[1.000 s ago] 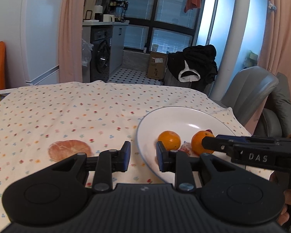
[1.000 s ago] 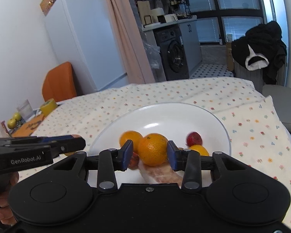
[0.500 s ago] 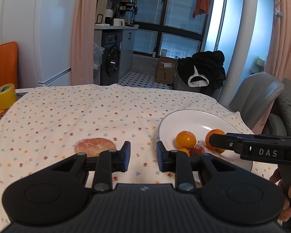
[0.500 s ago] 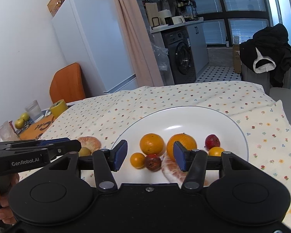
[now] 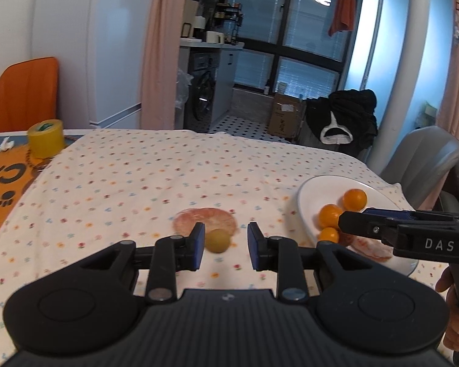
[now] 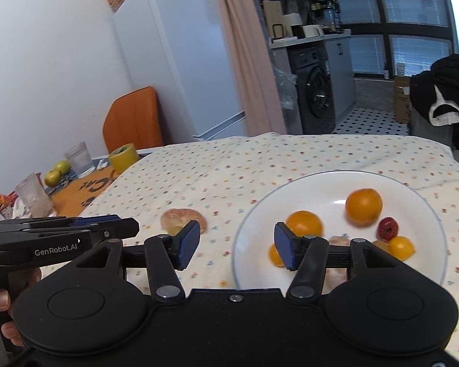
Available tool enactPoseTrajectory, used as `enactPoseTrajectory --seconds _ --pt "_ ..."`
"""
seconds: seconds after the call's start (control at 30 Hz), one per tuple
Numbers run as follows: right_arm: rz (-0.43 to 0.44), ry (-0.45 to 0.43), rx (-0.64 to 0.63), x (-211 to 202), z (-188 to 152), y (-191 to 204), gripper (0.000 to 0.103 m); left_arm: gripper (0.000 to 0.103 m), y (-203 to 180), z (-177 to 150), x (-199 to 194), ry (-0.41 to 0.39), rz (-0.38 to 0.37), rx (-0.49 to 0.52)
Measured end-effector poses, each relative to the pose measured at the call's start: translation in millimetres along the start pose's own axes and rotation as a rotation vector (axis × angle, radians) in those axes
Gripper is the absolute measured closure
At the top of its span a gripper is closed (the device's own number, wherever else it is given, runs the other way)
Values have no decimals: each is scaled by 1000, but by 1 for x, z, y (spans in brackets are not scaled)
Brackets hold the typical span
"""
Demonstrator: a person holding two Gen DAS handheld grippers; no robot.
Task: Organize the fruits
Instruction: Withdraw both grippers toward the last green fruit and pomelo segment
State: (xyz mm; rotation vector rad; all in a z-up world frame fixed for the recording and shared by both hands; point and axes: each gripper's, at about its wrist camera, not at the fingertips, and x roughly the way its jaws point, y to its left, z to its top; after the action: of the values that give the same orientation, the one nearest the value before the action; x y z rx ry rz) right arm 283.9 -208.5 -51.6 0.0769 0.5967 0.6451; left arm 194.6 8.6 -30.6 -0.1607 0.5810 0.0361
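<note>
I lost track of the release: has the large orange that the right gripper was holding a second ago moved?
Yes. The large orange now rests on the white plate, up toward its far side, clear of the open right gripper.

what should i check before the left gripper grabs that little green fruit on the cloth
1. Left gripper open: ok.
2. Small green fruit between its jaws: ok, nearer the left jaw.
3. Fruit apart from the peeled pomelo piece: cannot tell, they overlap in view.
4. Right gripper out of the way: ok, open and empty at the plate's near edge.
5. Room on the white plate: ok.
</note>
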Motion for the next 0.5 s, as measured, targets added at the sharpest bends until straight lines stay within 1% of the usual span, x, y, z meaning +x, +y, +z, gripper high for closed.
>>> enactPoseTrajectory --seconds 0.33,0.5 --pt "31 25 -26 14 -1 25 49 73 31 -6 -3 19 44 -44" --pt "43 39 -41 21 -1 36 45 71 42 -10 -2 27 50 -61"
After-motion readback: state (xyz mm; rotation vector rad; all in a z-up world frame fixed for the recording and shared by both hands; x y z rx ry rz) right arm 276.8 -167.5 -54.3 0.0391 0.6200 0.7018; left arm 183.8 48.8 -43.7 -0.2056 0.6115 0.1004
